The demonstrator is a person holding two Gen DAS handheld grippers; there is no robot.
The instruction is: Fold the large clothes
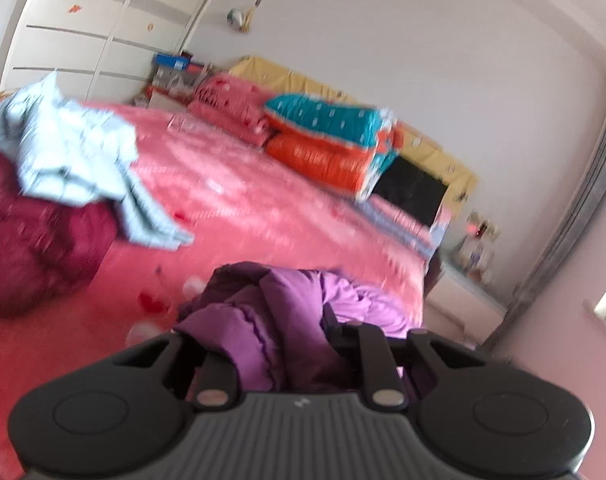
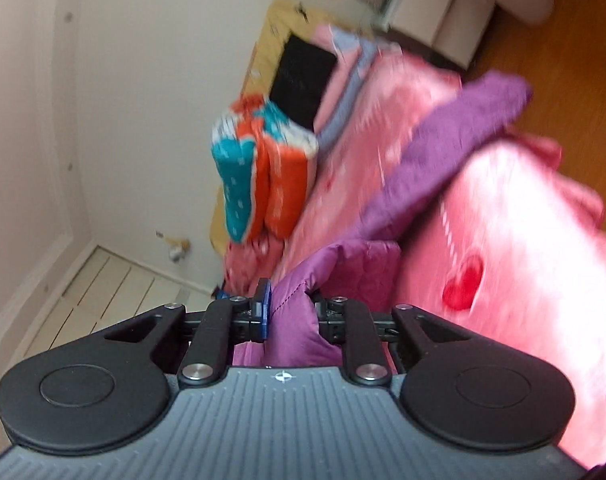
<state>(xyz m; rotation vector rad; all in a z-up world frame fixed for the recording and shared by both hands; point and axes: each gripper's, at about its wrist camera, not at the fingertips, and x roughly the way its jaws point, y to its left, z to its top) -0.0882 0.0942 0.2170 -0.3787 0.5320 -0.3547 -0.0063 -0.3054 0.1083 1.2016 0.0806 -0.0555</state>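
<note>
**Both claws have the purple coat**

Your right claw (image 2: 289, 316) is clenched on a fold of the purple coat (image 2: 443, 140). You can see the cloth bunched up between the blue pad and the black one. Your left claw (image 1: 287, 344) is pinched on another part of the same coat (image 1: 287, 312). Its fingertips are buried in the puffy cloth, but the cloth is packed tight between the jaws.

The coat lies on the pink bed cover (image 1: 243, 208), near the edge of the bed closest to you. One long part of it stretches away from your right claw across the cover, toward the side of the bed and the wooden floor (image 2: 563, 40).

This coat looks soft, puffy and quilted. It is probably light for how big it is, and it will flop and sag where you do not hold it. The outside looks smooth, so it may slip. Grab it at a seam or a thick edge, like a hem, cuff or shoulder, not the smooth middle.

Your left claw points a little down at the bed. Your right claw points about level, and it is rolled over to one side, so the room looks tipped in its view. Both views are blurry.

Other clothes sit further back: a pale blue shirt (image 1: 71, 152) on a dark red coat (image 1: 35, 240). Folded blankets (image 1: 327, 140) rest by the headboard.
</note>
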